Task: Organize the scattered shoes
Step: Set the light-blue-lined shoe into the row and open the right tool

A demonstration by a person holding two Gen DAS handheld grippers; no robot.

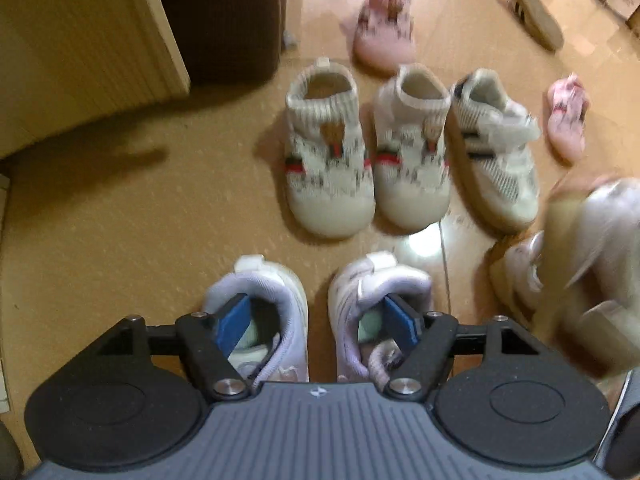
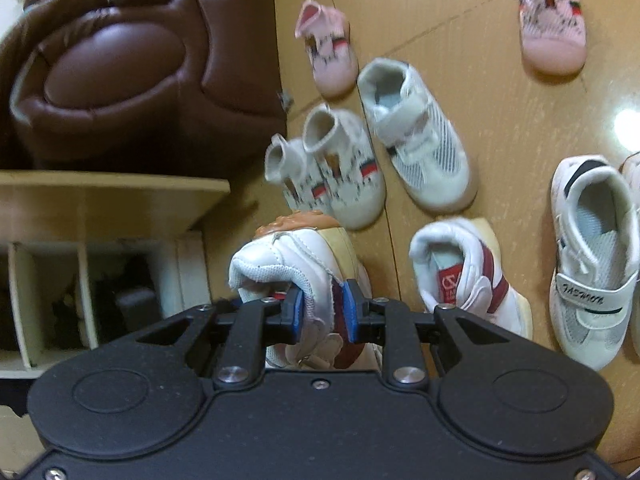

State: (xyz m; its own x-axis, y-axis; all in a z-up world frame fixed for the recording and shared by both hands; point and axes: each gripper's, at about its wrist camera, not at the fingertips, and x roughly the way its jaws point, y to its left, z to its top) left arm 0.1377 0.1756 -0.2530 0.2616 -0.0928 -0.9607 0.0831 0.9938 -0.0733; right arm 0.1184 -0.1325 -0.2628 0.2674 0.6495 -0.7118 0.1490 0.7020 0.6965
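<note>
In the left wrist view, my left gripper [image 1: 320, 320] is open, one blue pad inside each of two pale lilac shoes: the left shoe [image 1: 266, 312] and the right shoe [image 1: 376, 304], which stand side by side on the floor. Beyond them stands a pair of white knit shoes [image 1: 330, 160] and a white mesh shoe [image 1: 496, 148]. In the right wrist view, my right gripper [image 2: 322, 310] is shut on the side wall of a white shoe with a dark red stripe [image 2: 304, 264], held above the floor. Its mate [image 2: 460, 272] stands on the floor to the right.
A brown leather sofa [image 2: 132, 64] and a wooden cabinet [image 2: 104, 200] with open compartments lie to the left. Pink shoes [image 2: 330, 48] [image 2: 550, 20], a white mesh shoe [image 2: 420, 136], a white strap shoe [image 2: 592, 256] and an upturned shoe [image 1: 536, 14] lie scattered on the tan floor.
</note>
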